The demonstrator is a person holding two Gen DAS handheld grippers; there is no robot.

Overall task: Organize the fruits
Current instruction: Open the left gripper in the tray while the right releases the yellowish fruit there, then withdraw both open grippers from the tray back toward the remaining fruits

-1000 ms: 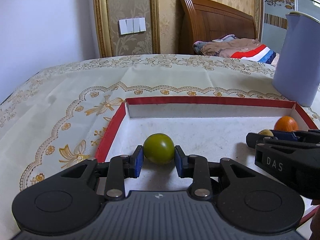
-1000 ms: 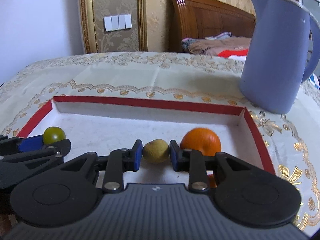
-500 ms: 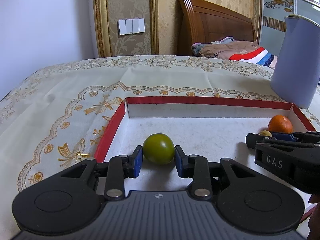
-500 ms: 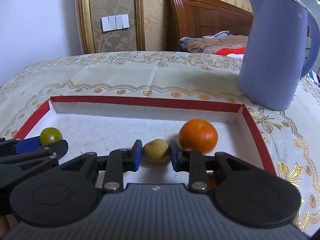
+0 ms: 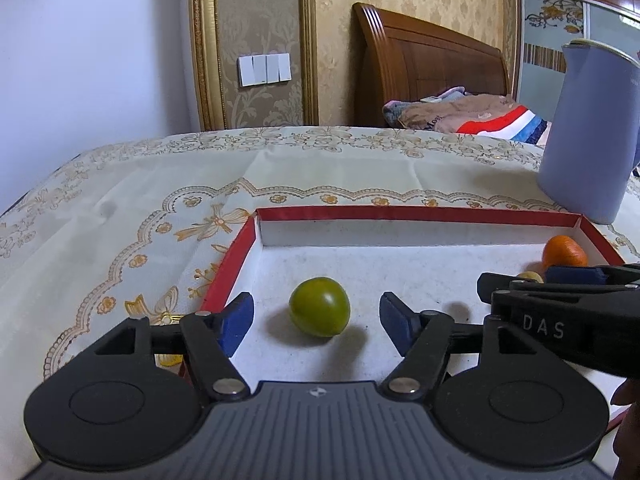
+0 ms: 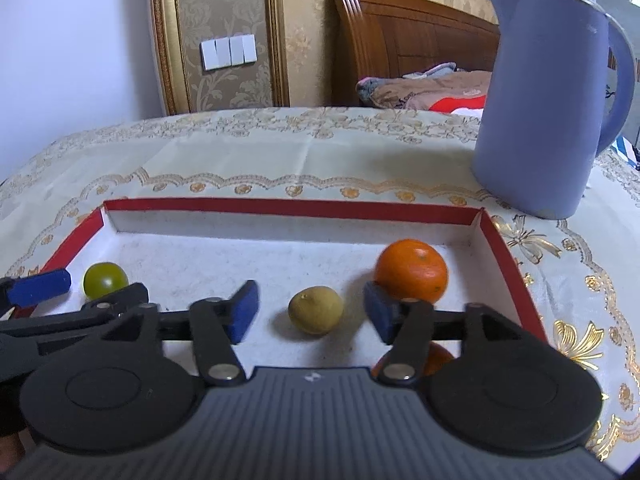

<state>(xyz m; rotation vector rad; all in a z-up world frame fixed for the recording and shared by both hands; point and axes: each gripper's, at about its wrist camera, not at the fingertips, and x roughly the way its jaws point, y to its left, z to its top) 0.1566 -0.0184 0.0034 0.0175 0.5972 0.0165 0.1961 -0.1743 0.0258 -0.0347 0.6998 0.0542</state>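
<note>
Red-rimmed tray (image 5: pixel 416 213) on the table holds the fruit: a green tomato (image 5: pixel 319 306) lies free between the left gripper (image 5: pixel 316 320) jaws, just opened; the right gripper (image 6: pixel 310 314) jaws, likewise just parted, flank a yellowish fruit (image 6: pixel 315 309), an orange (image 6: pixel 411 270) at its 2 o'clock.

Red-rimmed tray (image 6: pixel 294 209): white floor bare across the middle and back of the frame. Obstacles low in the frame: green fruit (image 5: pixel 319 306) at left, yellow fruit (image 6: pixel 315 309) centre, orange (image 6: pixel 411 270) at right, touching the right wall. Blue jug (image 6: pixel 541 108) blocks upper right, behind the tray. Tablecloth (image 5: pixel 120 200) at left open.
</note>
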